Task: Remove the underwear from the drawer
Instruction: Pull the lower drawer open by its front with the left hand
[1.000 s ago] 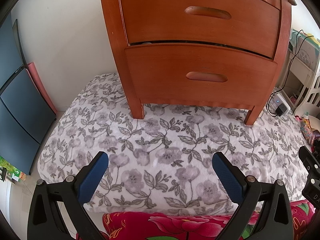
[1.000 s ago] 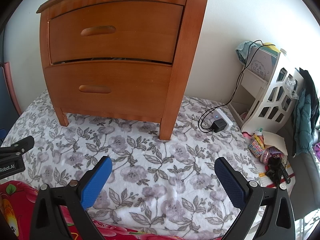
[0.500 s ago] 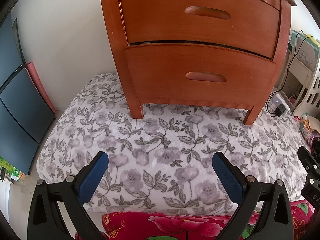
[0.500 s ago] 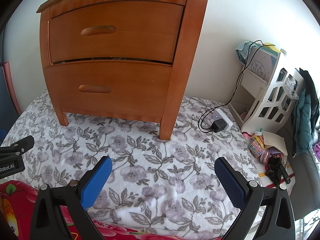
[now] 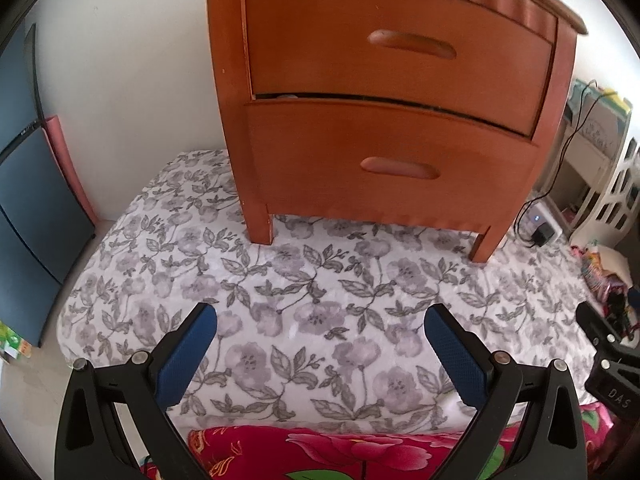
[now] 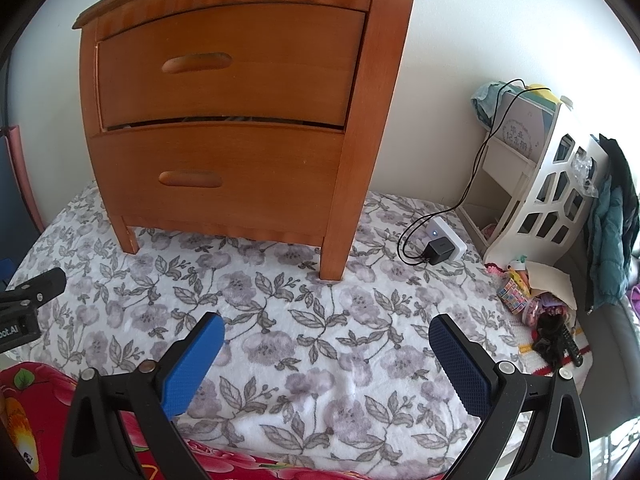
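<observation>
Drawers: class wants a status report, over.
Left gripper and right gripper open, empty, above the bedspread. Both drawers closed, underwear not visible. Nothing blocking the handles.

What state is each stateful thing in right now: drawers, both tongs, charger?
upper drawer: shut, nothing gripping its handle
lower drawer: front shut, narrow dark gap along its top edge
left tongs: open, empty, above the floral blanket
right tongs: open, empty, short of the nightstand
black charger: plugged into the white power strip, small light on
underwear: not visible
</observation>
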### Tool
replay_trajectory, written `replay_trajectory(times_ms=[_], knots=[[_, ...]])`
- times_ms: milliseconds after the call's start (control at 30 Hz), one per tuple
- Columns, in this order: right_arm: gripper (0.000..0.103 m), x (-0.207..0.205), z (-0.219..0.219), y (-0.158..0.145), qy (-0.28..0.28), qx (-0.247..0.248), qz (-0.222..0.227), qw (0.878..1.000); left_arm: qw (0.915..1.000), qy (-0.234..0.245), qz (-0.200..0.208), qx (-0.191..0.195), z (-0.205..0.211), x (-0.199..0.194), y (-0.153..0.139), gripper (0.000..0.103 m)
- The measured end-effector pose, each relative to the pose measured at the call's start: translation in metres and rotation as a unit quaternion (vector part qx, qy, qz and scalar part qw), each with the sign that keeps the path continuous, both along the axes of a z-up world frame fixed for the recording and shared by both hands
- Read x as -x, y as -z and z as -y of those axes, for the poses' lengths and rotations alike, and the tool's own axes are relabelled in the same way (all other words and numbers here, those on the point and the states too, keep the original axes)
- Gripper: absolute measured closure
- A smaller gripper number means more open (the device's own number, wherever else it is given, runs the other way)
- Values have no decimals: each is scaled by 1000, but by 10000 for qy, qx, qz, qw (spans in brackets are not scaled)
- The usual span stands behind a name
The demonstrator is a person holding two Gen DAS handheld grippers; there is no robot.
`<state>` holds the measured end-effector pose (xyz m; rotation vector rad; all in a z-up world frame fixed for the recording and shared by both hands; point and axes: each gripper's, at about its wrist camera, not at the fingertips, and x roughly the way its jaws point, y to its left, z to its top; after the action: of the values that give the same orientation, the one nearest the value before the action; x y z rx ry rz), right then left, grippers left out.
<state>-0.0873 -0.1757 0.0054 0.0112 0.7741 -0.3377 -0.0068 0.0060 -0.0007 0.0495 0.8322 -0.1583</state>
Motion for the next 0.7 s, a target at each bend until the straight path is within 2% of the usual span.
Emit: replay_trajectory(times_ms=[200, 400, 567, 700], knots=[[0, 3, 8, -3, -54, -312, 67, 9995, 9977, 130, 24, 657, -13, -3, -10, 0], [0, -1, 16, -3, -135, -724, -1, 9973, 9905, 442, -62, 1301, -17, -24, -22, 0], [0, -10, 17, 3, -214, -829, -266, 9960, 9902, 571, -183, 1257, -11, -50, -35, 0], [0, -17, 20, 7, -236, -901, -380, 9949, 9950, 618, -4, 784, 1, -71, -51, 0]])
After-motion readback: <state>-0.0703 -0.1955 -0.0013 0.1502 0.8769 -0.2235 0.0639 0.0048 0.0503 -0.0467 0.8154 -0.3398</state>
